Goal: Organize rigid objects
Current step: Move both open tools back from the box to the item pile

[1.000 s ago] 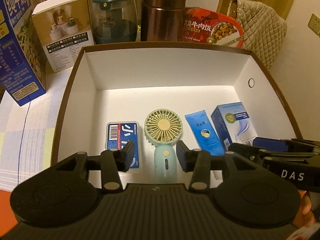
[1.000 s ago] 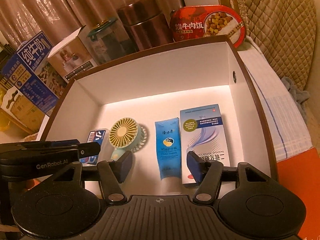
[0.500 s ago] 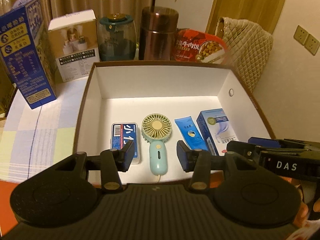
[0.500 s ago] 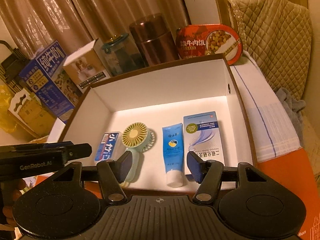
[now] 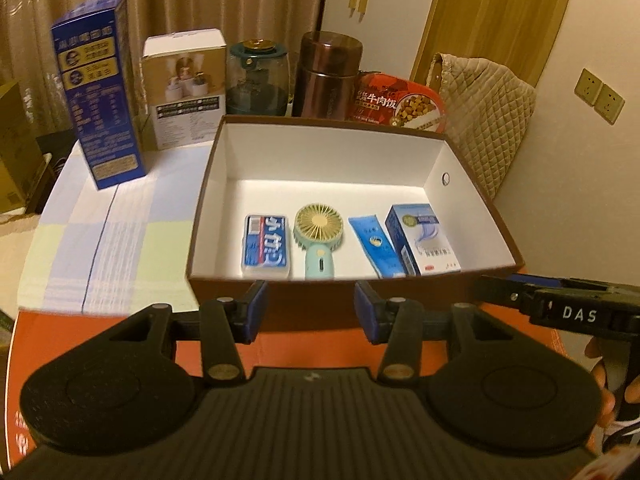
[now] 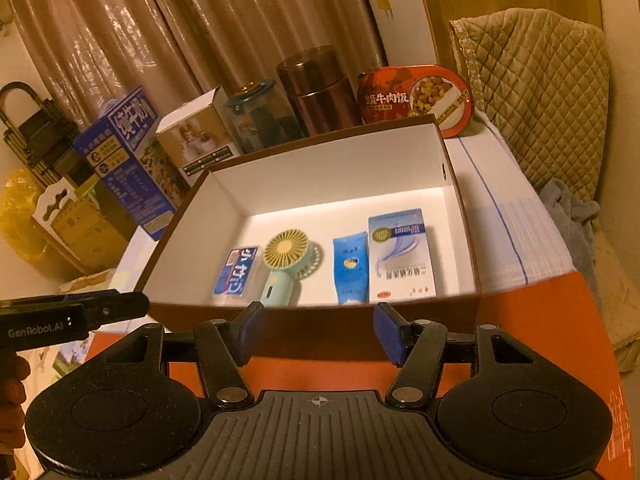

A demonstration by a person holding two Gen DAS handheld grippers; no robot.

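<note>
1. Inside the brown box [image 5: 472,196] four things lie in one row along its near wall: one blue-and-white flat pack [image 5: 265,246] near the left corner, one small handheld fan [image 5: 319,240] beside it, one blue tube [image 5: 376,245], and one blue-and-white carton [image 5: 424,240] toward the right corner. They lie side by side, all pointing the same way.
2. What has changed: one second ago both grippers hung over the box, with the fingers above the row. Now both have moved back and up, and the fingers are outside the near wall of the box. The four things have not moved.
3. The left gripper [image 5: 310,312] has its fingers spread and holds nothing. The right gripper [image 6: 318,330] is the same: fingers spread, nothing between them.
4. My judgement: the row is finished and the hands are leaving it, so this part of the task looks almost complete or complete.
5. Outside the box, along the far edge of the surface [image 5: 120,232], stand five things: one tall blue carton [image 5: 100,92], one white product box [image 5: 186,88], one dark glass jar [image 5: 258,78], one brown metal canister [image 5: 328,74], and one red food tray [image 5: 398,102] that leans upright.
6. I cannot tell if these five also should go into the box.
</note>
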